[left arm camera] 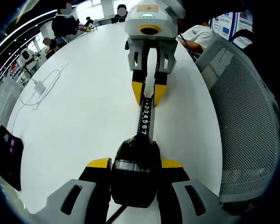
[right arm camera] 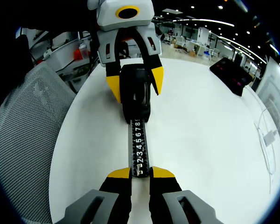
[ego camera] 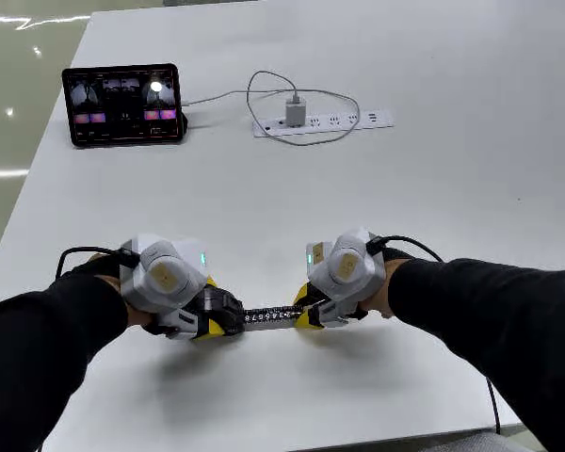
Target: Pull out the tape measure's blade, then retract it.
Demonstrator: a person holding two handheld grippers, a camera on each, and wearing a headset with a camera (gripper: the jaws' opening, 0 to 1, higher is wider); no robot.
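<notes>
We find the tape measure (left arm camera: 135, 179) near the front edge of the white table (ego camera: 433, 188). Its black case is clamped between the jaws of the left gripper (left arm camera: 135, 163). The blade (right arm camera: 138, 140) is out a short way, numerals legible, and runs straight to the right gripper (right arm camera: 140, 173). That gripper's jaws are closed narrow on the blade's tip. The two grippers face each other, near together. We cannot tell whether the case touches the table. A tablet (ego camera: 124, 104) and a power strip (ego camera: 325, 121) carrying a charger (ego camera: 295, 110) lie well apart toward the far side.
</notes>
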